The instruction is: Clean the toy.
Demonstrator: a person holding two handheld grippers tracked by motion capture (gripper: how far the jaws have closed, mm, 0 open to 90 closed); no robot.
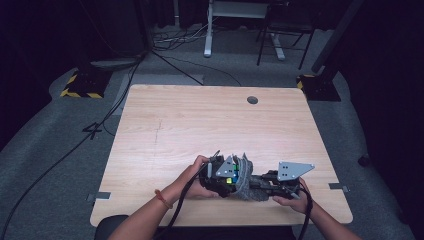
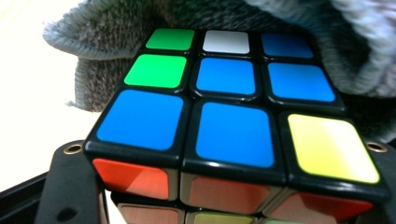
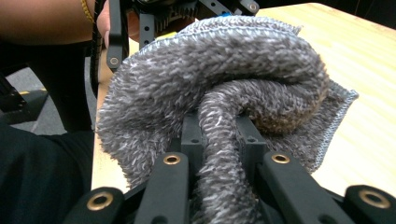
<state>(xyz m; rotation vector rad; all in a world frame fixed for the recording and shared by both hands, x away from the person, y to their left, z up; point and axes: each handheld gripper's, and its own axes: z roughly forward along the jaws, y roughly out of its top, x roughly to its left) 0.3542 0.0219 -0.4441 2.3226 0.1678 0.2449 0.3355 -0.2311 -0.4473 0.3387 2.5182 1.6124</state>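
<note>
The left gripper (image 1: pixel 226 181) has a puzzle cube (image 2: pixel 233 107) sitting between its jaws, which flank the cube's lower corners; whether the pads actually press on it I cannot tell. The right gripper (image 3: pixel 219 140) is pinched tight on a rope-like fold of grey cloth (image 3: pixel 219 74), the fold running straight back along its jaws. In the high view the two grippers meet nose to nose near the front edge of the table (image 1: pixel 210 120), with the cloth bunched between them and draped over the far side of the cube. So the cube lies directly ahead of the right gripper, behind the cloth, with the cloth pressed to its face. Both forearms come in low and angle inward, hands wrapped around the gripper bodies.
</note>
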